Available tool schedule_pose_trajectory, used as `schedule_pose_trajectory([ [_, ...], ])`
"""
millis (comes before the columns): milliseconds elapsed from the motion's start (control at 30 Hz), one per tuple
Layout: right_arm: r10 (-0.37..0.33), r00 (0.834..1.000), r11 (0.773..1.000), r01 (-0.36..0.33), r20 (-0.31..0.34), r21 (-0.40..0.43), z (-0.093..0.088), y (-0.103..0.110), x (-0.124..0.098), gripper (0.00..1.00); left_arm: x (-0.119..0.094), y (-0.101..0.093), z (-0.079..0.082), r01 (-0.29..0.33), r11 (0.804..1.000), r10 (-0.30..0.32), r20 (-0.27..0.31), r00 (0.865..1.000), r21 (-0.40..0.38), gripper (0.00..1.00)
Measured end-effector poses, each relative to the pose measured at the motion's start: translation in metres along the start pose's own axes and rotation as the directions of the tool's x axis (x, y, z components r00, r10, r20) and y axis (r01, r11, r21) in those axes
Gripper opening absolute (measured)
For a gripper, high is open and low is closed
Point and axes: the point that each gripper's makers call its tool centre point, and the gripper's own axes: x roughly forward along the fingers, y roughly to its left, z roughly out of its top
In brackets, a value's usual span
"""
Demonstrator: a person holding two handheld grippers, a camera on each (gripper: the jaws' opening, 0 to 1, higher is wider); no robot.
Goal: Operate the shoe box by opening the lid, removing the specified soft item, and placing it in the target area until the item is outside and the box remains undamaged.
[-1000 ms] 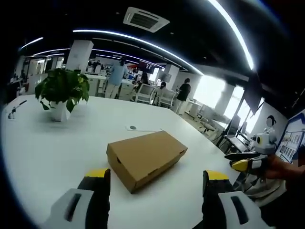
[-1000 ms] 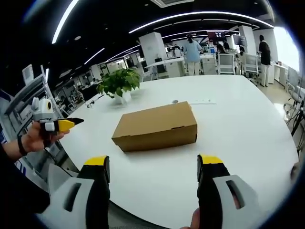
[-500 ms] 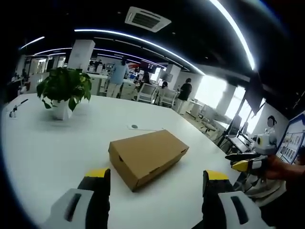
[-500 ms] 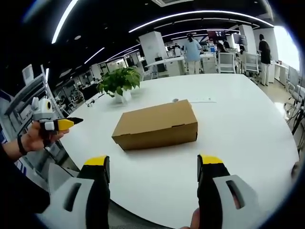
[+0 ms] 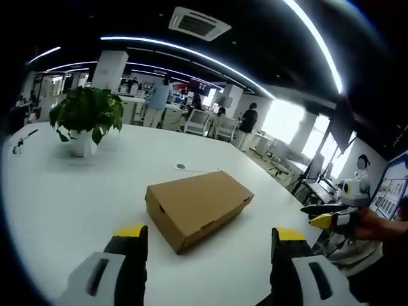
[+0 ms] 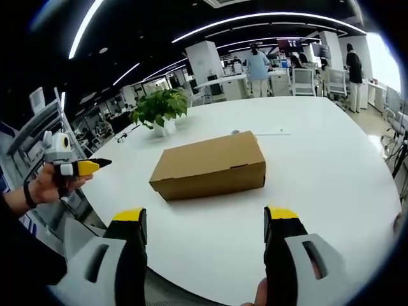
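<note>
Barely anything moved over that second. In the left gripper view the shoe box sits a touch higher and further right in the picture, and the potted plant has drifted the same way, so that's just the camera creeping along. In the right gripper view the box looms a shade bigger and now covers the small round thing on the desk behind it. The lid's shut same as before.
</note>
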Motion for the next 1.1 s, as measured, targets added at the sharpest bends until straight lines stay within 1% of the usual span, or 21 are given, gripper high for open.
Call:
schedule_pose_trajectory([
  [100, 0.005, 1.0, 1.0, -0.005, 0.001, 0.006, 0.001, 0.0, 0.003, 0.71, 0.001, 0.001, -0.002, 0.0, 1.0, 0.0, -0.006, 1.0, -0.003, 0.81],
  [267, 0.015, 1.0, 1.0, -0.015, 0.004, 0.007, 0.004, -0.003, 0.01, 0.71, 0.005, 0.002, -0.005, -0.001, 1.0, 0.001, -0.027, 1.0, 0.012, 0.81],
  [367, 0.017, 1.0, 1.0, -0.017, -0.013, 0.002, 0.0, -0.009, 0.017, 0.7, 0.009, 0.004, -0.006, -0.002, 1.0, 0.002, -0.032, 0.999, 0.011, 0.81],
  [533, 0.025, 1.0, 1.0, -0.025, -0.019, 0.017, 0.001, -0.019, 0.03, 0.7, 0.019, 0.004, -0.011, 0.003, 1.0, -0.002, -0.057, 0.998, 0.017, 0.8],
  [700, 0.042, 0.998, 0.999, -0.042, -0.041, 0.008, 0.004, -0.029, 0.047, 0.7, 0.035, 0.004, -0.015, 0.017, 0.999, -0.014, -0.084, 0.996, 0.036, 0.8],
  [867, 0.054, 0.997, 0.999, -0.054, -0.052, -0.003, 0.015, -0.043, 0.068, 0.7, 0.051, 0.004, -0.019, 0.028, 0.999, -0.024, -0.105, 0.994, 0.043, 0.8],
  [1000, 0.061, 0.996, 0.998, -0.062, -0.058, -0.009, 0.024, -0.05, 0.082, 0.7, 0.066, 0.009, -0.021, 0.032, 0.999, -0.027, -0.118, 0.993, 0.042, 0.8],
  [1100, 0.066, 0.995, 0.998, -0.067, -0.074, -0.018, 0.028, -0.059, 0.096, 0.7, 0.078, 0.013, -0.022, 0.036, 0.998, -0.029, -0.135, 0.99, 0.052, 0.8],
])
